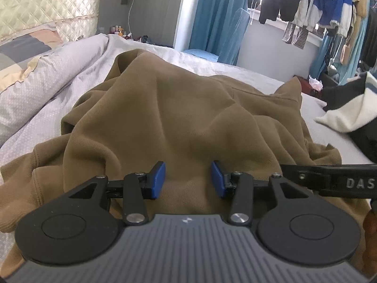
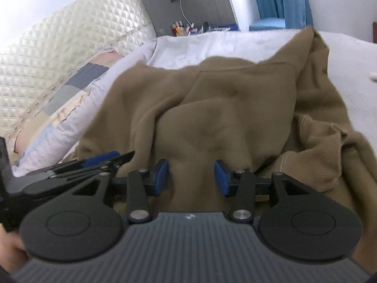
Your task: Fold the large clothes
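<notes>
A large brown sweatshirt (image 1: 179,108) lies rumpled on the bed, and in the right wrist view the same sweatshirt (image 2: 212,99) has a ribbed cuff at the right. My left gripper (image 1: 188,179) hovers low over its near part with the blue pads apart and only flat cloth under them. My right gripper (image 2: 191,176) stands close beside it on the right, pads apart, with a raised fold of the brown cloth between them; no pad clearly presses on it. In the right wrist view the left gripper (image 2: 101,159) shows at the left edge.
The bed has a pale grey sheet (image 1: 247,73), a rolled white duvet (image 1: 47,80) and a patchwork pillow at the left, before a quilted headboard (image 2: 59,47). A black and white garment (image 1: 348,108) lies at the right. Clothes hang on a rack (image 1: 306,7) beyond the bed.
</notes>
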A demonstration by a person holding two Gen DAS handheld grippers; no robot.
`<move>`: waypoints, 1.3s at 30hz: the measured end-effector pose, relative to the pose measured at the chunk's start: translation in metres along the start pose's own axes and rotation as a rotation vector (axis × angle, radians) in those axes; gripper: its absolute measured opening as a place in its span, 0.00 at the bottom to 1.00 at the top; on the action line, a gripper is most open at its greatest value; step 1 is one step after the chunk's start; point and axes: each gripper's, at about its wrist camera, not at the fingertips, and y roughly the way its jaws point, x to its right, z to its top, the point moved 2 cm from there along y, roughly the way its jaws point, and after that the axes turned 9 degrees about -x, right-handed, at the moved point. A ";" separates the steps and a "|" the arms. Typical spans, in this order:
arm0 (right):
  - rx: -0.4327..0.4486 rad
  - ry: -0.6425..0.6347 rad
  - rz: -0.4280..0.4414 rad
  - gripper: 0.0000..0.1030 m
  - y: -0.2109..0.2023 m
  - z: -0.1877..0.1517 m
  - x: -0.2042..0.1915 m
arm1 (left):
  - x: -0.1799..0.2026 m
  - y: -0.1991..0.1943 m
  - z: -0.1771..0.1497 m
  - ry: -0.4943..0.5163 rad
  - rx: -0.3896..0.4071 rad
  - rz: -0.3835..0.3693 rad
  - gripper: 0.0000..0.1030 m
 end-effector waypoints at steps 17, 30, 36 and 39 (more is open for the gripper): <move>-0.050 0.023 -0.012 0.47 -0.038 -0.007 -0.013 | -0.009 -0.042 -0.008 -0.015 0.031 0.041 0.49; -0.326 0.285 -0.137 0.50 -0.123 -0.075 0.073 | -0.060 -0.135 -0.053 -0.195 -0.055 0.083 0.49; -0.264 0.477 -0.170 0.67 -0.127 -0.082 0.104 | -0.107 -0.169 -0.077 -0.353 -0.108 0.153 0.49; -0.246 0.549 -0.209 0.70 -0.121 -0.083 0.117 | -0.135 -0.174 -0.092 -0.503 -0.143 0.150 0.49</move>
